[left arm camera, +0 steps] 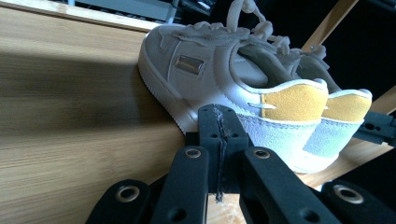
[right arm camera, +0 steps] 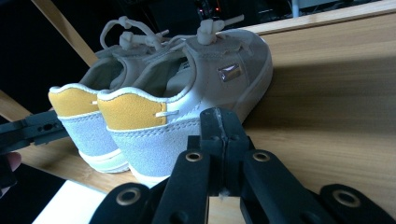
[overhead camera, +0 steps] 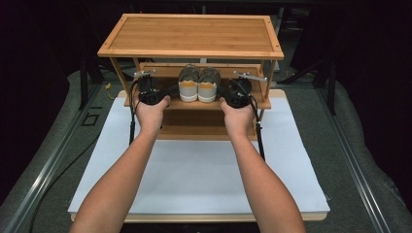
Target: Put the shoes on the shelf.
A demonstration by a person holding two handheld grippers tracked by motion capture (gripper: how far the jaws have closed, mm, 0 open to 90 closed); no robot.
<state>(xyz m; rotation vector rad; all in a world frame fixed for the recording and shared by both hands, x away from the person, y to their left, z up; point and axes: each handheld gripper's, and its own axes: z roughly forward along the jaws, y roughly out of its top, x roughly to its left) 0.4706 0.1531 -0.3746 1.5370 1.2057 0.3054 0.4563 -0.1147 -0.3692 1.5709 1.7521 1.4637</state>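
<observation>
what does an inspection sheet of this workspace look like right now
surface: white board on a table, bearing a wooden rack.
job's things: pair of shoes with yellow heels, side by side on the rack's middle shelf, heels toward the person.
clutter: nothing seen.
grippers: left gripper shut, empty, by the left shoe's heel; right gripper shut, empty, by the right shoe's heel.
cables: a black cable hangs from the left gripper, another cable from the right.
surroundings: grey floor, dark background.
</observation>
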